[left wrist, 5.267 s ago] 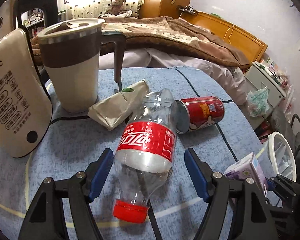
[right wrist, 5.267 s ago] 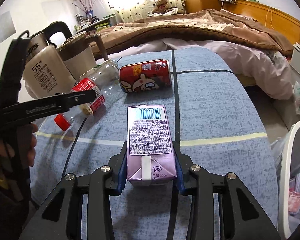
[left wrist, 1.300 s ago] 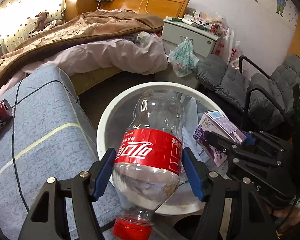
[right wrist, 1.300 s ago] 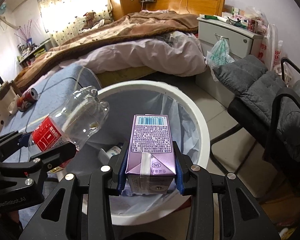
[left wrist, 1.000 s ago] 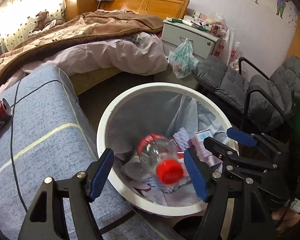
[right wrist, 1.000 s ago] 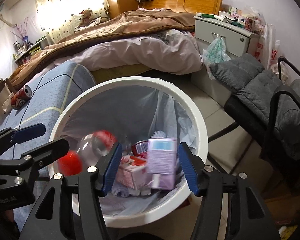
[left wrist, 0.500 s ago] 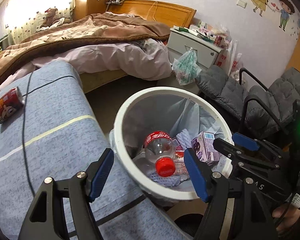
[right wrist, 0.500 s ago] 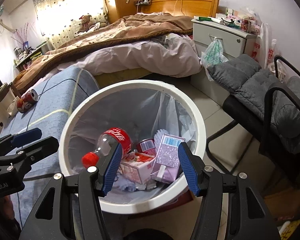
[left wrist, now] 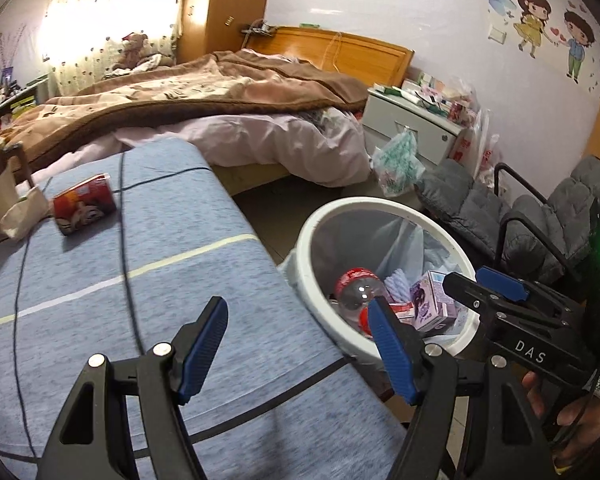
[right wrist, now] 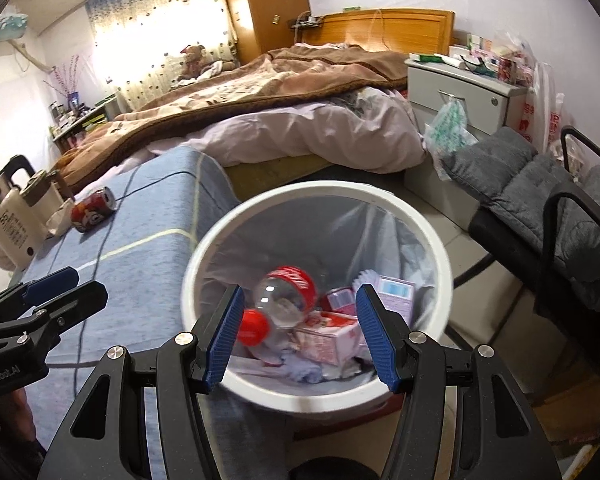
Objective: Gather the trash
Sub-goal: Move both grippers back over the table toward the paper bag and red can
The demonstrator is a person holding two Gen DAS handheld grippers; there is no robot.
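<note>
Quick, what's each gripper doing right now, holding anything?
Left gripper: open, empty, over the table edge by the bin.
Right gripper: open, empty, above the bin; bottle and carton lie inside.

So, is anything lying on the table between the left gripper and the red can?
Nothing visible does. Between the open, empty left gripper and the can the blue table shows only thin dark lines. The crumpled wrapper lies beyond the can, beside it, not in the path.

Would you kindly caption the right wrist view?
Open right gripper above white bin holding cola bottle and purple carton.
</note>
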